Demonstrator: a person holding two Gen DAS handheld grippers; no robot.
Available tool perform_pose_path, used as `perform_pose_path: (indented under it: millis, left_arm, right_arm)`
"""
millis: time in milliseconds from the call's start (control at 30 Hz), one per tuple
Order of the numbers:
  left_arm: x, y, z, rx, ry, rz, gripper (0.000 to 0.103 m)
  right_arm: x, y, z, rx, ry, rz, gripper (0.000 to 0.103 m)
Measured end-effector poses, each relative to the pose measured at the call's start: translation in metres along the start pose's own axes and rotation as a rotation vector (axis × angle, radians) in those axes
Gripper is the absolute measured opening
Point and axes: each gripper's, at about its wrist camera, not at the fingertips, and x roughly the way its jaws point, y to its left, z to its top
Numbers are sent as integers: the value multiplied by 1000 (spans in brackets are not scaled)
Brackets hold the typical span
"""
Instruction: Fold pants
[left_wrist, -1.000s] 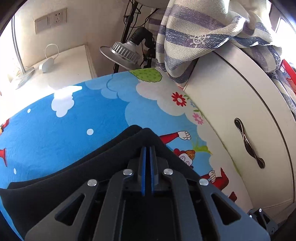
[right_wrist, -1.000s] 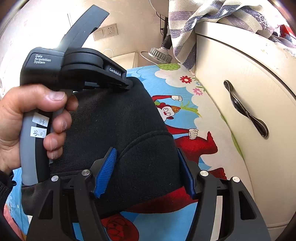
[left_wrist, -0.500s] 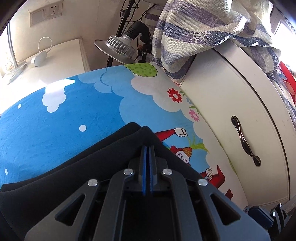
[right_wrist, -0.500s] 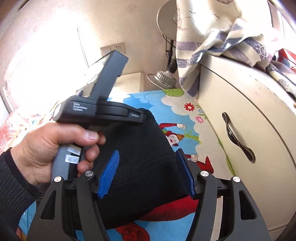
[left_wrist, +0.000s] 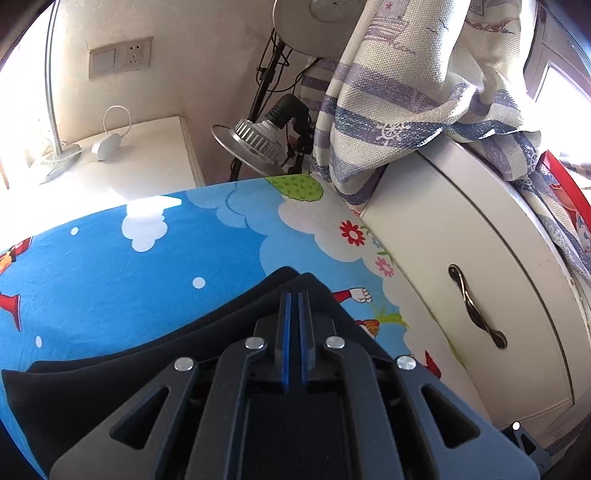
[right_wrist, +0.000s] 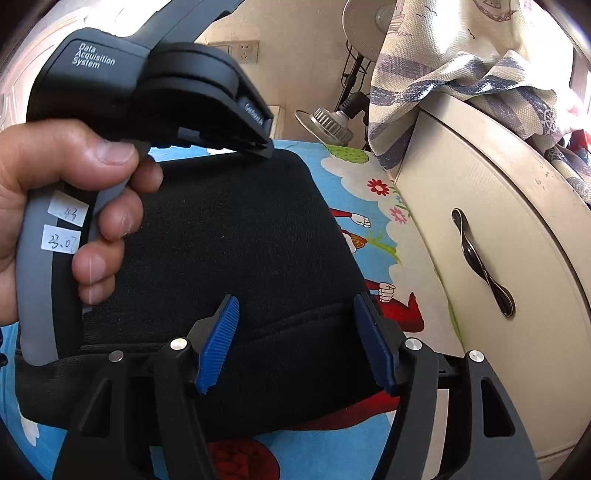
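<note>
The black pants (right_wrist: 229, 236) lie folded on the cartoon-print sheet (left_wrist: 110, 273) beside a white cabinet (left_wrist: 461, 258). The left gripper (left_wrist: 294, 295) is clamped on their far corner. The right gripper (right_wrist: 295, 321) hangs spread apart above the near hem, gripping nothing.

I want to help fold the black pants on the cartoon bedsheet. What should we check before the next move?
1. Left gripper shut: ok, its blue pads meet, though whether it pinches cloth cannot be told.
2. Right gripper open: ok, it grips nothing.
3. Black fleece pants lying folded on the blue cartoon bedsheet: ok.
4. Pants clear of the cream cabinet door: ok.
5. Fold edges lined up: cannot tell.
</note>
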Motion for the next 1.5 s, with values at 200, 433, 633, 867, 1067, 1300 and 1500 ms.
perform_pose_path:
  millis: [200, 433, 633, 867, 1067, 1300, 1500]
  left_arm:
    - [-14, 45, -17, -139, -22, 7, 9]
    - [-84, 93, -62, -256, -87, 132, 55]
    - [-168, 83, -145, -276, -78, 272, 85]
    - [-234, 9, -230, -173, -118, 253, 101]
    - [-251, -25, -242, -129, -167, 194, 101]
    - [-260, -33, -234, -139, -217, 238, 101]
    - [-261, -28, -232, -151, -214, 234, 101]
  right_arm:
    - [-2, 0, 1, 5, 16, -14, 68]
    - [-12, -18, -9, 92, 67, 7, 86]
    - [-61, -13, -38, 88, 62, -54, 86]
    - [-123, -8, -77, 112, 22, -7, 86]
    - [-153, 4, -73, 79, -45, -13, 86]
    - [-157, 5, -64, 72, -68, -1, 86]
    - [-158, 2, -62, 83, -70, 7, 86]
